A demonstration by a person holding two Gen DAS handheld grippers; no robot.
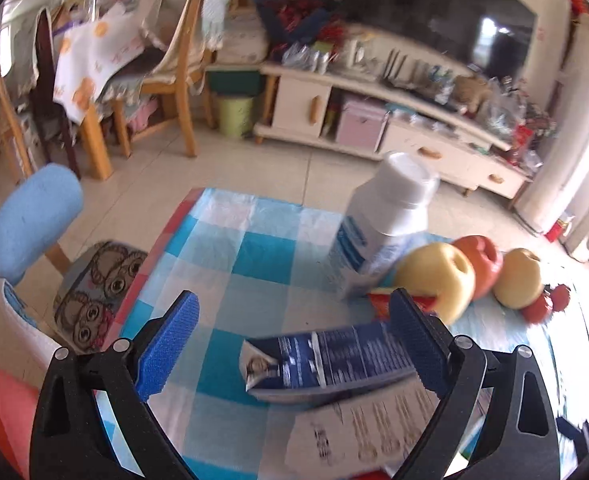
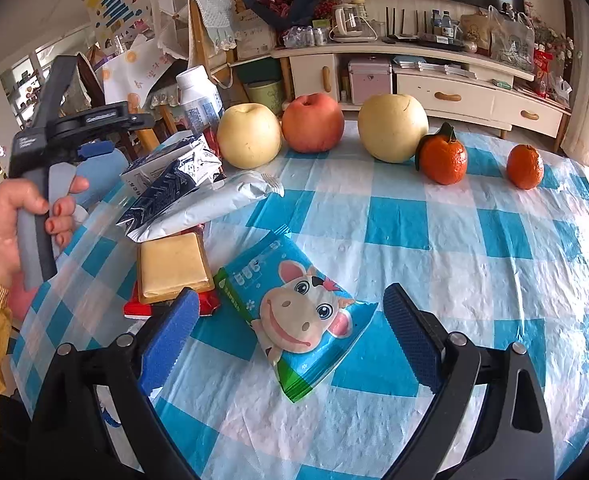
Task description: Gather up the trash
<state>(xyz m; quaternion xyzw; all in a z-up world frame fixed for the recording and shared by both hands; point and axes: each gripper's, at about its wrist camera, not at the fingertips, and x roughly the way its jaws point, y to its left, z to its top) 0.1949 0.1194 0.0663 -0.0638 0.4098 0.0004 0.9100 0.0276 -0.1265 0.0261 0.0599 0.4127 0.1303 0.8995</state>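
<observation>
Several wrappers lie on the checked tablecloth, and the nearest is the blue cow-print packet, flat on the cloth between the fingers of the right gripper. Its jaws stand wide apart and grip nothing. I judge the packet light, thin and crinkly (likely slick film too), so it should buckle; pinching across its narrow width, low at the cloth, looks safest. The left gripper is likewise spread wide, empty, with a dark blue foil pouch partly between its pads, the right pad overlapping it. A white bottle and fruit sit beyond.
</observation>
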